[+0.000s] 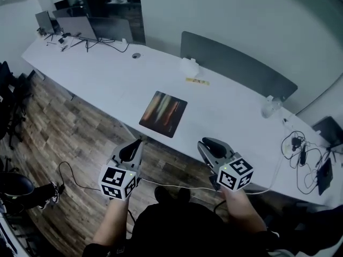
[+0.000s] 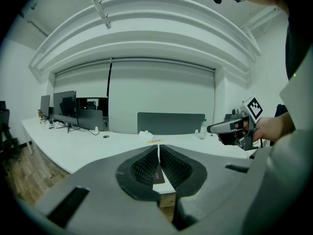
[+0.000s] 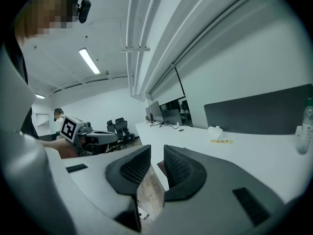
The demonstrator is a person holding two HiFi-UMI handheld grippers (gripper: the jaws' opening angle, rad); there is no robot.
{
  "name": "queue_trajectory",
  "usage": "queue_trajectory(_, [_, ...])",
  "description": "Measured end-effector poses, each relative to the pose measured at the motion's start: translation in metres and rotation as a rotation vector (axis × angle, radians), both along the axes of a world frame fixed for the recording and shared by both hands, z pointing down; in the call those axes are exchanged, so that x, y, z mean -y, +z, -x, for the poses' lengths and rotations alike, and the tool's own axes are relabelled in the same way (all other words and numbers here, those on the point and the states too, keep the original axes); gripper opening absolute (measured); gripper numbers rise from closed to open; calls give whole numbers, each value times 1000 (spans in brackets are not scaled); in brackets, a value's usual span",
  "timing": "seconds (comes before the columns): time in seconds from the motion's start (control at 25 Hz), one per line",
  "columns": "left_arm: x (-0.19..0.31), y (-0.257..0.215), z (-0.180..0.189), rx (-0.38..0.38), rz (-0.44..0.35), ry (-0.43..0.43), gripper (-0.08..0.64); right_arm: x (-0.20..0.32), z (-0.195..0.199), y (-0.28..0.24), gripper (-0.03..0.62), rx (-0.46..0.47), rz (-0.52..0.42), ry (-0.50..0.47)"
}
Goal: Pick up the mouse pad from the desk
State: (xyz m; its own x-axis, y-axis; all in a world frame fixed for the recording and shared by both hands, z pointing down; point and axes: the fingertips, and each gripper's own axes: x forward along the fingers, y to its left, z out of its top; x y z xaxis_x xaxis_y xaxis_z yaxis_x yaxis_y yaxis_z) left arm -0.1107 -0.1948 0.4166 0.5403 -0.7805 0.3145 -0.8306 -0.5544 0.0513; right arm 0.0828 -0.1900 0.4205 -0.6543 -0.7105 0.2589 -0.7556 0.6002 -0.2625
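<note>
Mouse pad (image 1: 163, 113), dark with reddish streaks, lay flat on the white counter (image 1: 102, 82), close to its front edge. Nothing touched it.

Both claws were held off the front edge, over the wood floor (image 1: 69, 138), clear of the pad. The left claw (image 1: 136, 142) sat just short of the pad's near left corner. The right claw (image 1: 204, 143) sat off to the pad's near right side.

In its own view the left claw's ribbed pads were pressed together with nothing between them. The right claw's jaws stood parted with an empty gap, and only floor and the counter edge showed through it.

Behind the pad on the counter were a yellow strip (image 1: 196, 81) and a white box (image 1: 189, 66), in front of a grey divider panel (image 1: 238, 68). Monitors (image 1: 88, 28) stood at the far left end. A clear bottle (image 1: 270, 107) and a tangle of cables (image 1: 300, 149) lay toward the right end.
</note>
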Motion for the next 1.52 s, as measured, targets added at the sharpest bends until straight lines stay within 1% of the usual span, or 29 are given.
queue_trajectory(0.2, [8,-7,35,-30,-21,16,18,6,53,0,99,-45,-8,-26])
queue_trajectory(0.32, [12,-8,49,-42,-29,19,18,7,76,3,117,-78,2,-56])
queue_trajectory(0.52, [15,-3,69,-62,-32,9,18,16,103,10,144,-133,13,-91])
queue_trajectory(0.64, [17,6,85,-74,-18,-23,18,23,118,11,164,-155,11,-118])
queue_trajectory(0.72, [22,11,93,-78,-10,-39,18,29,123,13,170,-164,13,-133])
queue_trajectory(0.8, [26,17,95,-76,-2,-35,18,37,126,17,172,-166,21,-143])
queue_trajectory(0.92, [35,26,92,-62,9,-25,18,49,130,26,172,-163,36,-159])
queue_trajectory(1.04, [47,39,81,-44,27,-11,28,60,130,36,172,-153,54,-175])
queue_trajectory(1.12, [58,47,67,-21,44,25,87,67,126,45,172,-144,76,-180])
queue_trajectory(1.2, [72,56,54,3,54,65,130,74,121,57,172,-138,102,-182])
queue_trajectory(1.36, [97,73,37,30,82,103,177,85,109,79,167,-134,142,-181])
queue_trajectory(1.52, [119,96,19,69,114,134,236,100,94,94,164,-106,160,-145])
